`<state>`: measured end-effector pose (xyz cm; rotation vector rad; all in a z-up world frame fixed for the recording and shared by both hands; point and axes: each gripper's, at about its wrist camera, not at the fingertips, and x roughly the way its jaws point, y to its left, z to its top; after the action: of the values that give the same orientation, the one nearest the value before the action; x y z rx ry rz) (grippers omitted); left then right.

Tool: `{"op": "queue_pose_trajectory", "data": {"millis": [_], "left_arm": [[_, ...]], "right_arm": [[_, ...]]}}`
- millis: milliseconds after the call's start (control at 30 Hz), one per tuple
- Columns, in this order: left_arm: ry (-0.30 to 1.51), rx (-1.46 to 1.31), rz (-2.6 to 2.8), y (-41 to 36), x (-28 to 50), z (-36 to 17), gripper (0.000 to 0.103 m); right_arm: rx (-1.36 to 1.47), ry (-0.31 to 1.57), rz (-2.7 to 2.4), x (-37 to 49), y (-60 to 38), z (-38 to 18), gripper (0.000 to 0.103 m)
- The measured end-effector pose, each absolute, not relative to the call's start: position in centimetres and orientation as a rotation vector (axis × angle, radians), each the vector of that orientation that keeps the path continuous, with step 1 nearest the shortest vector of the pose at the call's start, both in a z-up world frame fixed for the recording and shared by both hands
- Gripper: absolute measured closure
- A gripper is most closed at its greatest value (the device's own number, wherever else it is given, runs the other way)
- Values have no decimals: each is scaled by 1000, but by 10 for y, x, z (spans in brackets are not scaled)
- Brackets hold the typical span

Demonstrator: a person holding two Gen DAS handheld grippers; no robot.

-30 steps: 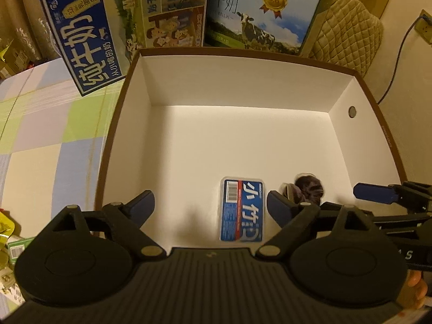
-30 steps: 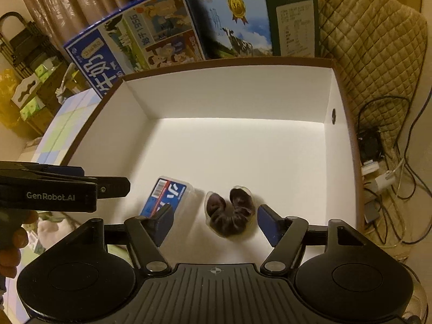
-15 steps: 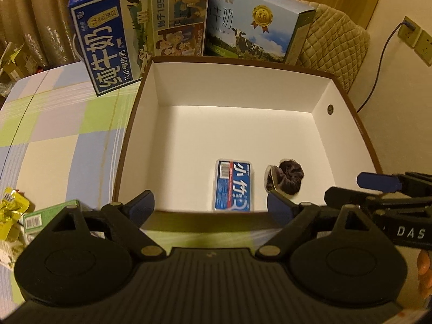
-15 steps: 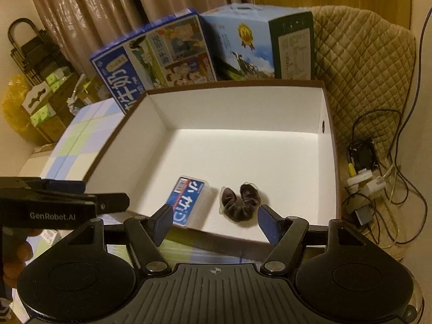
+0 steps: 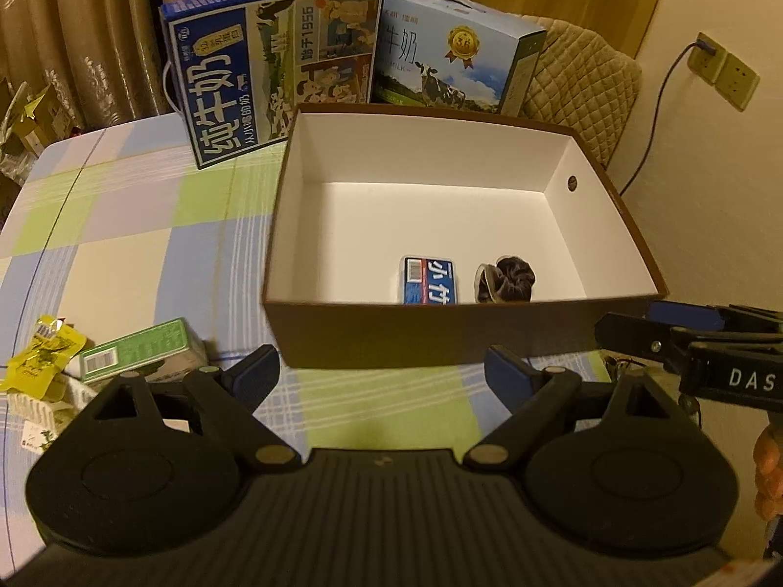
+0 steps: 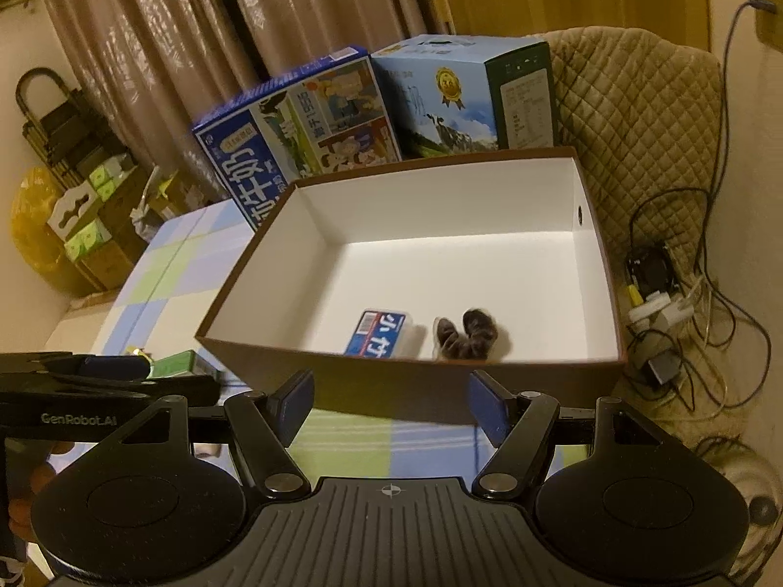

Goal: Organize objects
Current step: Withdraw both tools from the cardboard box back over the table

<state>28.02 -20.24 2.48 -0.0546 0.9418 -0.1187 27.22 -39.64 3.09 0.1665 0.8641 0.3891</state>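
A brown box with white inside [image 5: 607, 205] [image 6: 274, 225] stands on the checked table. Near its front wall lie a small blue packet [image 5: 429, 281] [image 6: 377, 333] and a dark scrunchie [image 5: 506, 280] [image 6: 467, 333]. My left gripper [image 5: 382, 377] hangs open and empty over the table, in front of the box. My right gripper [image 6: 390, 398] is also open and empty, just short of the front wall. Left of the box lie a green carton [image 5: 139, 349] [image 6: 178, 363] and yellow snack packets [image 5: 44, 358].
Two large milk cartons [image 5: 274, 63] [image 6: 460, 93] stand behind the box. A quilted chair [image 6: 636, 122] is at the right, with cables and adapters [image 6: 670, 313] on the floor. Curtains hang behind. The checked tablecloth [image 5: 112, 235] stretches to the left.
Both grippers have drawn back out of the box and up, to in front of its near wall. The blue packet and scrunchie stay on the box floor.
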Motion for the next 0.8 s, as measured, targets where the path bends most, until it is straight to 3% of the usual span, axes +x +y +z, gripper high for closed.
{"op": "queue_pose_trajectory", "data": {"millis": [800], "left_arm": [[967, -71, -175, -67, 197, 26, 13]], "right_arm": [[196, 885, 330, 188, -289, 30, 36]]}}
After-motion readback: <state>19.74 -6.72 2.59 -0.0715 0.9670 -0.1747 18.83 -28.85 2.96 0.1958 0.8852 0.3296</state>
